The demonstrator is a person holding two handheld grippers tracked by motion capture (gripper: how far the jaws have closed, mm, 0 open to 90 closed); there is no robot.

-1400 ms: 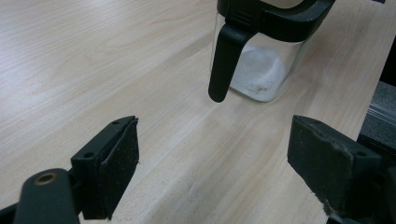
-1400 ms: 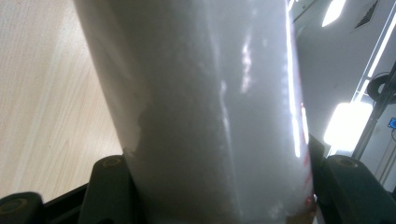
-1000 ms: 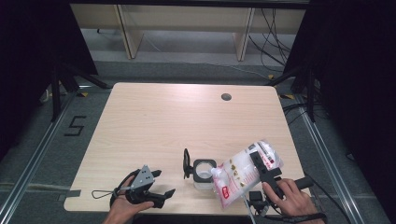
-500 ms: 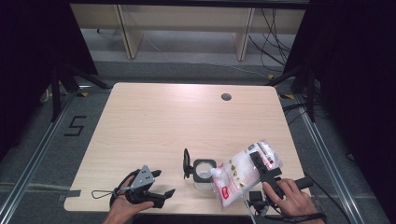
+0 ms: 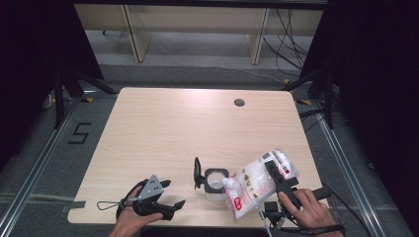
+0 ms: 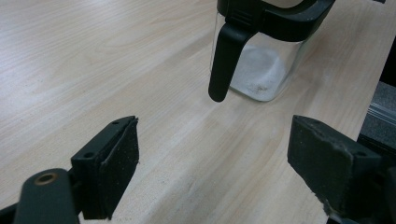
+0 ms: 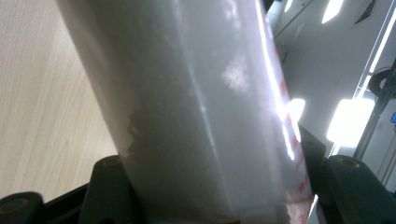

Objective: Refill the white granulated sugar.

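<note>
Over jar, right gripper still holds bag tilted; nothing moved.

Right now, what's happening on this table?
A person is pouring from a plastic bag of white granules, clamped in the right gripper, with its mouth tipped over the open clear jar. A little white powder lies at the jar's bottom. The left gripper rests on the table nearby, jaws open and empty.

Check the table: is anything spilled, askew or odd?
Nothing spilled. The bag, clamped in the right tongs, tilts with its mouth at the open jar, whose lid stands flipped up; a little white powder lies inside.
</note>
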